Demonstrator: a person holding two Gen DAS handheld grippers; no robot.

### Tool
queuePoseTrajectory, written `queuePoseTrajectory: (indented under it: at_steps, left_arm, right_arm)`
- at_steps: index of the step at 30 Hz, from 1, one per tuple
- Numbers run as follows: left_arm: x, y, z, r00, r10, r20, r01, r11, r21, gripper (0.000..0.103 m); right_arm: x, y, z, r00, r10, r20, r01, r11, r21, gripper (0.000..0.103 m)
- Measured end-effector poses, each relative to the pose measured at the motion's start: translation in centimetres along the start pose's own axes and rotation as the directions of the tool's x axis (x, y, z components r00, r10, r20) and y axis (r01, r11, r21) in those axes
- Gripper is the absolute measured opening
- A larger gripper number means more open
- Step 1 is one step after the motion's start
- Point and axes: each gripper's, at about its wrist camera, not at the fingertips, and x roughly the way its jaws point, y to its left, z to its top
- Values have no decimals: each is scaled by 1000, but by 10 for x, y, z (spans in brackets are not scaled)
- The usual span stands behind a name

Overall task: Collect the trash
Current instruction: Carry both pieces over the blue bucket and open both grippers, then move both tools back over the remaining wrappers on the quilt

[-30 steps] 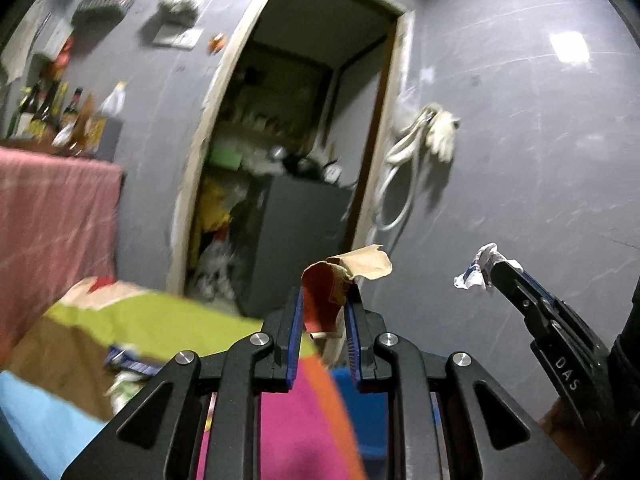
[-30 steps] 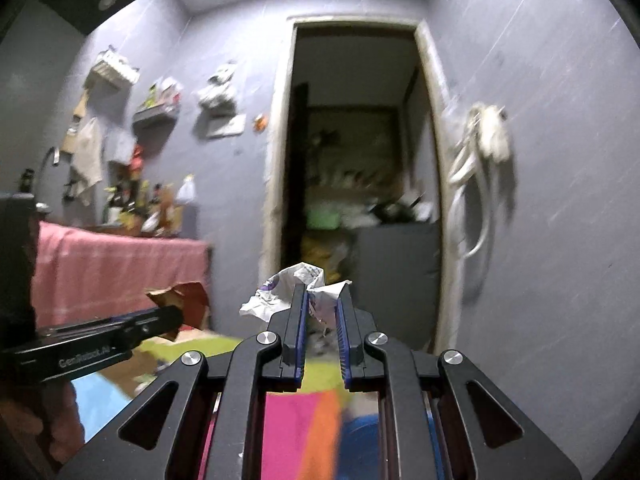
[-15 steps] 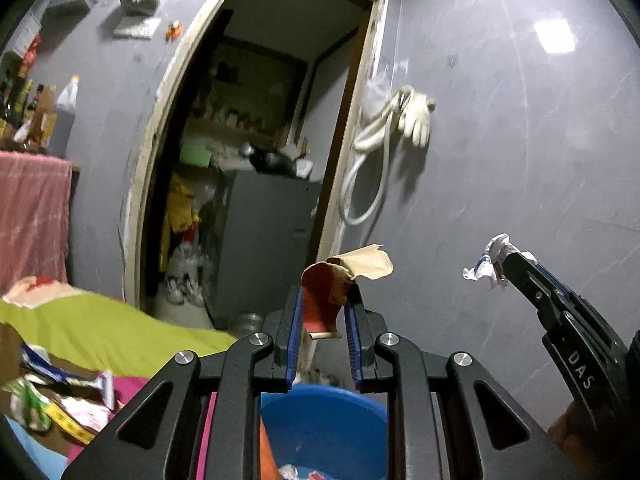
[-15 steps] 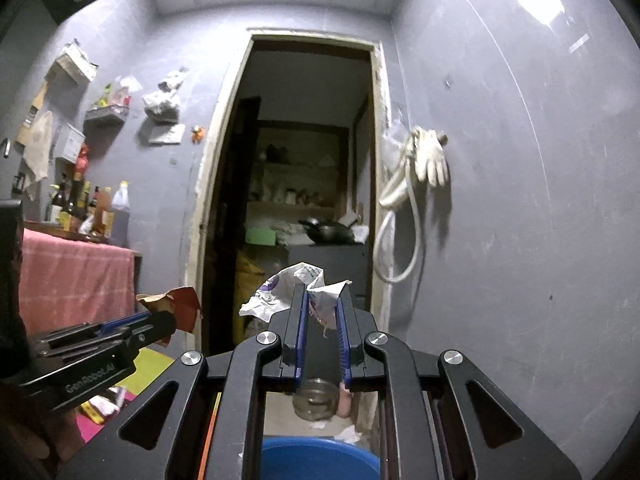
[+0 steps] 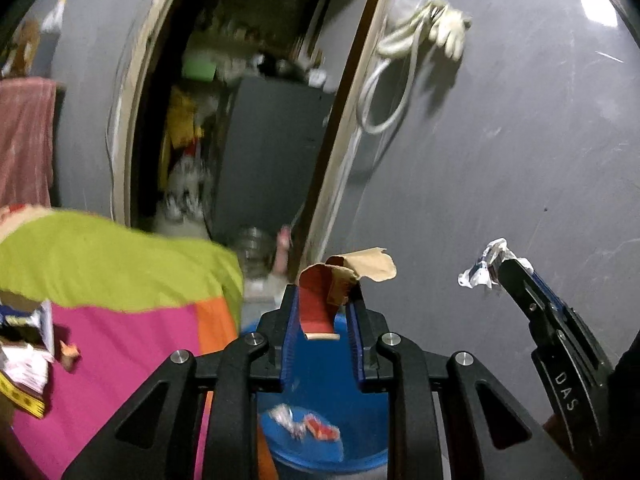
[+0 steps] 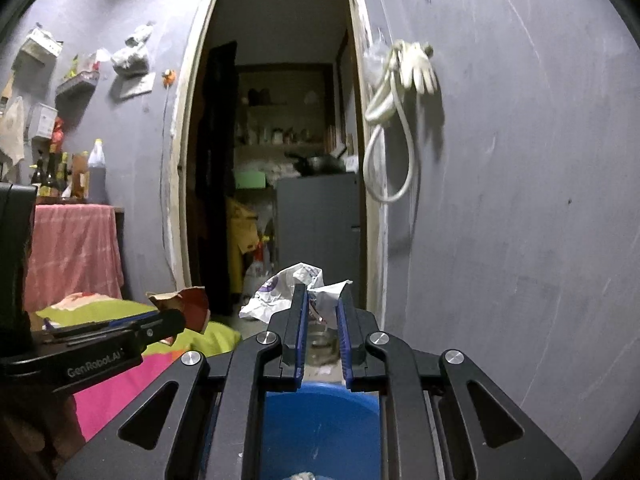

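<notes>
Left wrist view: my left gripper (image 5: 323,312) clamps torn brown paper (image 5: 352,270) above a blue bucket (image 5: 320,364), my right gripper (image 6: 322,312) pinching crumpled white wrapper (image 6: 280,294).

Left gripper (image 5: 323,308): matte black linkage frame with triangular cut-outs, four round silver screw heads across the knuckles, two black fingers (image 5: 289,320) lined on their inner faces with ribbed blue pads. Side face, seen from the right wrist camera, carries white lettering "GenRobot.AI".

Right gripper (image 6: 322,312): same black frame, four silver screw heads, blue ribbed pads (image 6: 304,320) inside black fingers. Side face, seen from the left wrist camera, carries white letters "DAS" and small dark screws near the tip.
</notes>
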Motion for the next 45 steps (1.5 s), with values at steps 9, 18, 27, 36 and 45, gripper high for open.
queuePoseTrajectory:
  at_steps: [9, 18, 27, 36, 45]
  left_arm:
    - [23, 7, -7, 996, 9, -92, -11, 1000, -15, 23]
    - [28, 11, -3, 992, 6, -126, -9, 1000, -23, 32]
    - [-9, 19, 11, 999, 17, -36, -19, 999, -46, 42]
    - [-78, 34, 37, 993, 55, 105, -51, 998, -41, 71]
    - [-158, 68, 42, 958, 151, 244, -140, 988, -64, 98]
  right_arm:
    - [26, -10, -14, 993, 17, -114, -12, 999, 47, 14]
    - [32, -16, -16, 988, 32, -154, -20, 997, 80, 27]
    - [14, -10, 3, 996, 30, -85, -24, 997, 77, 40]
    - [-23, 15, 46, 997, 60, 43, -62, 996, 66, 71]
    - [-55, 56, 71, 984, 117, 134, -127, 989, 71, 101]
